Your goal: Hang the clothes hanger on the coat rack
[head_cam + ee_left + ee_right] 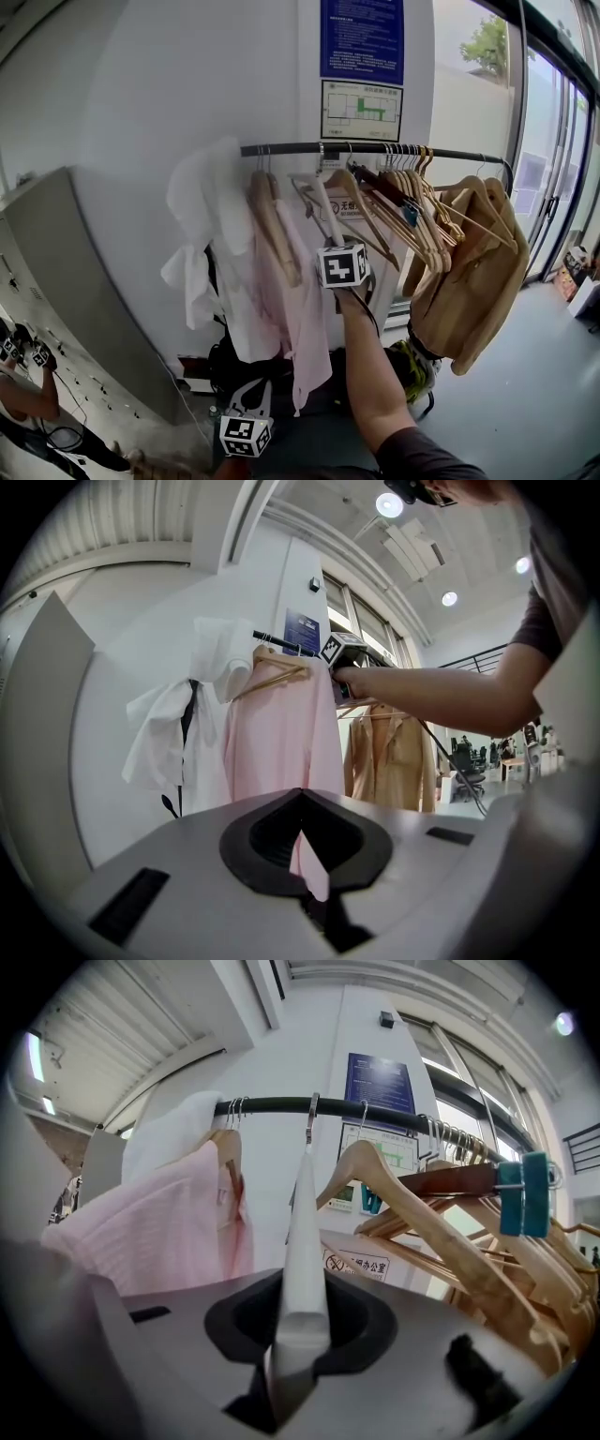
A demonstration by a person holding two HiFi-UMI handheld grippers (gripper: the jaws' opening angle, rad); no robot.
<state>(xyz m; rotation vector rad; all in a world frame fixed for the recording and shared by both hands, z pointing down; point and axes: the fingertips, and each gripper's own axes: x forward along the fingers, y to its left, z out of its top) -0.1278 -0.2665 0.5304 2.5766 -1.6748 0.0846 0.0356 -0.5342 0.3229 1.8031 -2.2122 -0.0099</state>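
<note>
A black coat rack bar (375, 148) (272, 1105) runs across the white wall. My right gripper (333, 239) (295, 1335) is raised just under it and shut on one arm of a white hanger (325, 202) (302, 1241). The hanger's metal hook (310, 1115) sits over the bar, between a pink shirt (300, 309) (150, 1232) and a row of wooden hangers (412, 216) (450, 1241). My left gripper (248, 398) (307, 855) hangs low, pointing level at the pink shirt (281, 733). A pink strip shows between its jaws; I cannot tell whether it is gripped cloth.
A white garment (202, 216) hangs at the bar's left end and a tan coat (478, 281) at its right end. A grey cabinet (56, 281) stands to the left, glass doors (553, 169) to the right. Dark bags (234, 366) lie under the rack.
</note>
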